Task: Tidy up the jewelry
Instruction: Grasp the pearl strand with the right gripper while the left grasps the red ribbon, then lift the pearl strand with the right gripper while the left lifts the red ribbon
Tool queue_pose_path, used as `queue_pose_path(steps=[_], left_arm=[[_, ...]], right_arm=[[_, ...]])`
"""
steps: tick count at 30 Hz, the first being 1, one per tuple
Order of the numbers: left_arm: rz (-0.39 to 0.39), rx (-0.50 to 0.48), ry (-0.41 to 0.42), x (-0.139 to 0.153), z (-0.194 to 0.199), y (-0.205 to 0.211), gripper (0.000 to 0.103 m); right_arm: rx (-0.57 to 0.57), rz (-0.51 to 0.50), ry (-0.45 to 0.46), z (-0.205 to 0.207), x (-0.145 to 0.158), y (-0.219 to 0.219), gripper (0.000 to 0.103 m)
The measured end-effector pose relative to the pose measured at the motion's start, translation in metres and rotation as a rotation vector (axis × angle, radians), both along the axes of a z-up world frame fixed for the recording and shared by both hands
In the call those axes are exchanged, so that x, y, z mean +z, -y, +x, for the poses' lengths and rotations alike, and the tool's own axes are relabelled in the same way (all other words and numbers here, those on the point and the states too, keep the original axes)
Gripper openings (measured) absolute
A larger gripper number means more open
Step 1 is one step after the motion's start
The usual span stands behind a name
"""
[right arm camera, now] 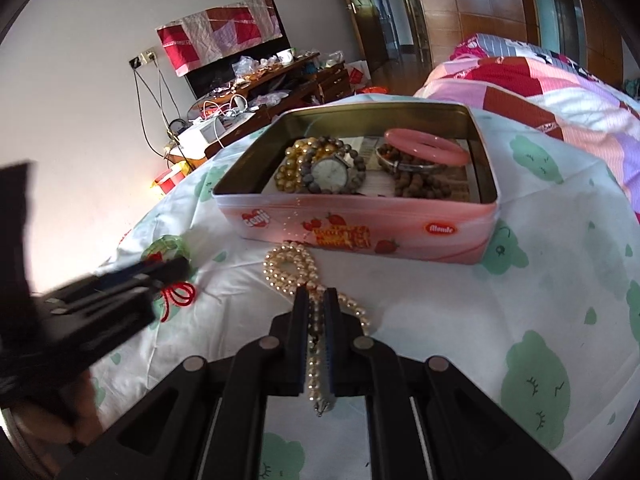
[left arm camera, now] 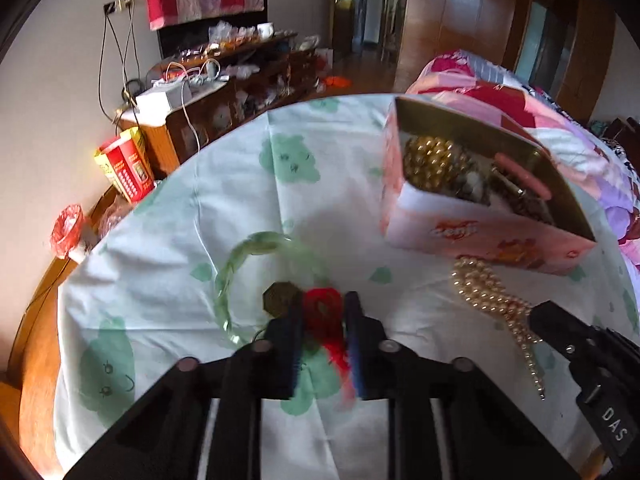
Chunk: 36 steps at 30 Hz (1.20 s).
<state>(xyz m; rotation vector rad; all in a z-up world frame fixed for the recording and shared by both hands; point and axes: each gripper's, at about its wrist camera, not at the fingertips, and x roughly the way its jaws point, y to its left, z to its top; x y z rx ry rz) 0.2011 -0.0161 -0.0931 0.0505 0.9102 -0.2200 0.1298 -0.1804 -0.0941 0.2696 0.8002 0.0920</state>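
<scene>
In front of the pink tin (right arm camera: 360, 232), the right gripper (right arm camera: 317, 300) pinches the pearl necklace (right arm camera: 290, 270); the left gripper (left arm camera: 323, 308) pinches a red cord charm (left arm camera: 324, 312).

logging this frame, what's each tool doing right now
Left tool: closed on the red cord beside the green bangle.
Right tool: closed on the pearl necklace in front of the tin.

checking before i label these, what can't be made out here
- Left wrist view: red cord blurred; the left hand-held gripper hides its lower part.
- Left wrist view: the tin wall hides most contents.
- Right wrist view: the left hand-held gripper, blurred, covers part of the green bangle.
- Right wrist view: pearl necklace clasp too small to read.
</scene>
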Motion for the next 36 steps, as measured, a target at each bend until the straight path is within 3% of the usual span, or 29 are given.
queue_pose_path(steps=[4, 10, 15, 23, 25, 28, 36], left_arm=[[-0.113, -0.015, 0.071, 0.015, -0.013, -0.014, 0.006], [-0.361, -0.052, 0.195, 0.04, -0.053, -0.051, 0.006], [-0.429, -0.105, 0.253, 0.059, -0.072, -0.067, 0.006], [-0.549, -0.202, 0.264, 0.073, -0.079, -0.077, 0.006], [-0.533, -0.214, 0.252, 0.071, -0.079, -0.071, 0.006], [-0.416, -0.226, 0.22, 0.061, -0.074, -0.051, 0.006], [-0.34, -0.276, 0.157, 0.041, -0.074, -0.036, 0.006]], right_arm=[[-0.007, 0.017, -0.008, 0.001, -0.001, 0.002, 0.009], [-0.029, 0.04, 0.002, -0.001, -0.001, 0.009, 0.009], [-0.048, 0.045, 0.062, -0.009, 0.008, 0.012, 0.009], [-0.051, 0.03, 0.099, -0.017, 0.017, 0.013, 0.009], [-0.056, 0.044, 0.087, -0.017, 0.016, 0.016, 0.011], [-0.071, 0.065, 0.069, -0.015, 0.012, 0.022, 0.013], [-0.073, 0.069, 0.06, -0.016, 0.01, 0.023, 0.014]])
